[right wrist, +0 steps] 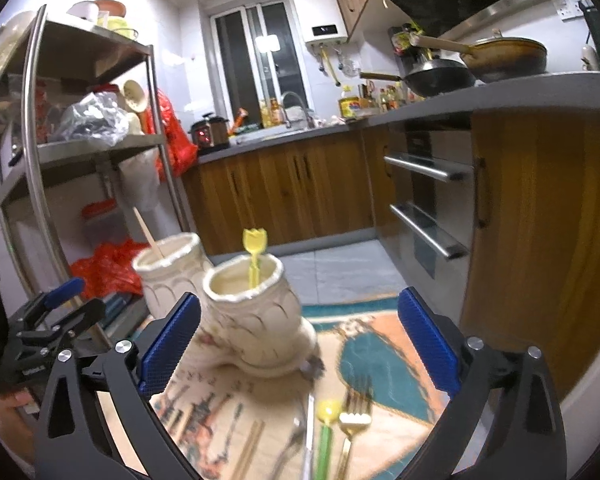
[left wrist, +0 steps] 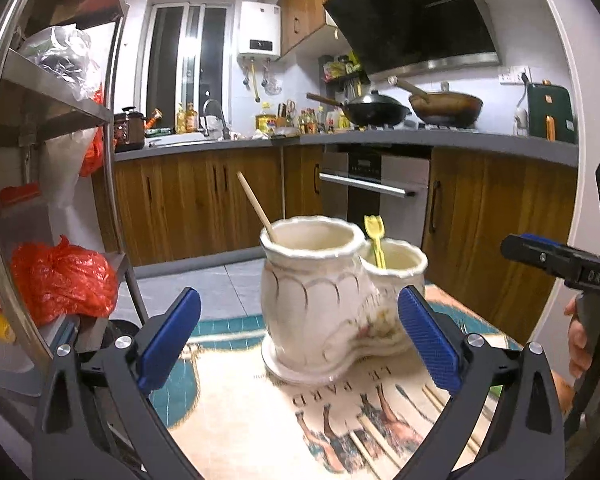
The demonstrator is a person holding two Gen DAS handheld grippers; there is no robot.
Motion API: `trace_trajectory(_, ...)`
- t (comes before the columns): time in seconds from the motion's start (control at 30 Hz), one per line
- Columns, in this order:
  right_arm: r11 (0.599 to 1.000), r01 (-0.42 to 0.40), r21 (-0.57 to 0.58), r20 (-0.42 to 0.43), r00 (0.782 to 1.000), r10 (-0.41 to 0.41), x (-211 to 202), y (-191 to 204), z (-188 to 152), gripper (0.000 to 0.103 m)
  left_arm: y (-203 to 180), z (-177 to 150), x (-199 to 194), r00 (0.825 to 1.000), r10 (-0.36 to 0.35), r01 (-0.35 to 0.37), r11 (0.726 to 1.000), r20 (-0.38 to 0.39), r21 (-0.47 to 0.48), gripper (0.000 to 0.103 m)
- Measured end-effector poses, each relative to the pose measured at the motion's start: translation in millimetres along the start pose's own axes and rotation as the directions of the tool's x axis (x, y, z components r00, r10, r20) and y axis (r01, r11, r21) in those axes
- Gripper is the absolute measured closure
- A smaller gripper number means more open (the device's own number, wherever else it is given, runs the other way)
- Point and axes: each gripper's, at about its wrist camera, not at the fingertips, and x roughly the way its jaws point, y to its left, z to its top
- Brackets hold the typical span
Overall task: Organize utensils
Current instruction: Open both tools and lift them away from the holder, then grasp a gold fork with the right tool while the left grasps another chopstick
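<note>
A cream two-pot ceramic holder (left wrist: 324,304) stands on a printed tablecloth (left wrist: 260,420). Its taller pot holds a wooden stick (left wrist: 255,208); the lower pot holds a yellow plastic fork (left wrist: 374,240). My left gripper (left wrist: 300,340) is open and empty, jaws on either side of the holder, just short of it. My right gripper (right wrist: 300,340) is open and empty above the cloth, the holder (right wrist: 244,312) ahead left of it. Below it lie a gold fork (right wrist: 354,420), a green-handled yellow utensil (right wrist: 326,432), a metal utensil (right wrist: 309,436) and chopsticks (right wrist: 248,452). Chopsticks (left wrist: 376,444) also show in the left wrist view.
A steel shelf rack (right wrist: 96,152) with red bags (left wrist: 60,276) stands left of the table. Wooden cabinets (right wrist: 540,240) and an oven (right wrist: 428,200) lie right and ahead. The right gripper's body (left wrist: 560,268) shows at the left wrist view's right edge.
</note>
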Motion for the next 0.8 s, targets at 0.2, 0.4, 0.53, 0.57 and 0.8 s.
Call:
trace_trajectory(0.2, 0.998, 0.052, 0.022, -0.092, 0.995, -0.05, -2.6, -20.3, -22.8, 0.005, -5.7, -15.2, 0.5, 0.994, -0.003, 0.004, 1.0, -0.108, 0.007, 0.006)
trace_trajectory(0.4, 0.993, 0.102, 0.055, -0.198, 0.976, -0.089, -1.1, -41.1, -47.8, 0.005, -18.7, -45.2, -3.4, 0.972, 0.004, 0.003, 1.0, -0.237, 0.029, 0.006)
trace_trajectory(0.53, 0.992, 0.109, 0.064, -0.258, 0.962, -0.089, 0.0, -46.6, -61.4, 0.005, -23.0, -63.0, -4.7, 0.955, 0.005, 0.005, 0.999, -0.296, 0.034, 0.006)
trace_trajectory(0.57, 0.992, 0.113, 0.053, -0.268, 0.959, -0.095, 0.5, -46.2, -64.3, 0.005, -23.5, -67.2, -4.3, 0.95, 0.008, 0.003, 0.999, -0.312, 0.035, 0.006)
trace_trajectory(0.8, 0.993, 0.115, 0.021, -0.334, 0.937, -0.102, 6.2, -43.4, -79.3, 0.022, -28.7, -88.1, 3.7, 0.904, 0.02, 0.003, 0.999, -0.427, 0.053, 0.011)
